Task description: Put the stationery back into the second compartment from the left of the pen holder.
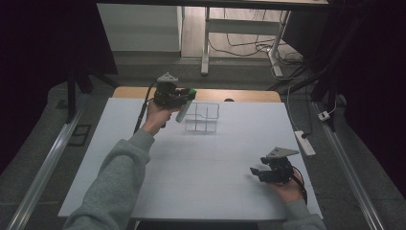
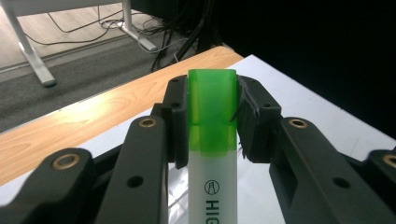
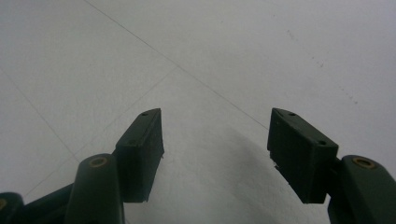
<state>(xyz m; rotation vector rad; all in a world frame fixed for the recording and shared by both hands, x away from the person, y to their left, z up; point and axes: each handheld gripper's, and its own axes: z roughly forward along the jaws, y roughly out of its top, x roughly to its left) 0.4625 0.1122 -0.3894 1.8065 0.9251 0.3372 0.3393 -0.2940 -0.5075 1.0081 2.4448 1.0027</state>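
A: High view first. Where is the left claw (image 1: 187,97)?

B: Raised at the far side of the white counter (image 1: 201,163), held in the person's left hand (image 1: 157,117). Its jaws are clamped on a highlighter (image 1: 184,106) with a green cap and a pale barrel. The pen hangs tilted, cap up and toward the far edge, barrel slanting down toward the person.

A: Does the left gripper view agree?

B: Yes. The green cap (image 2: 212,108) sits squeezed between the two black jaws, and the white barrel below it carries dark lettering. Beyond the jaws lie a wooden strip of the counter's far edge and grey floor with cables.

A: Anything near the pen?

B: A clear divided box (image 1: 203,117) stands on the counter just to the right of the pen. I cannot tell whether the pen's lower tip touches it.

A: And the right claw (image 1: 255,172)?

B: Low at the near right of the counter, pointing left, in the person's right hand (image 1: 287,188). In the right gripper view its jaws stand wide apart over bare white surface, holding nothing.
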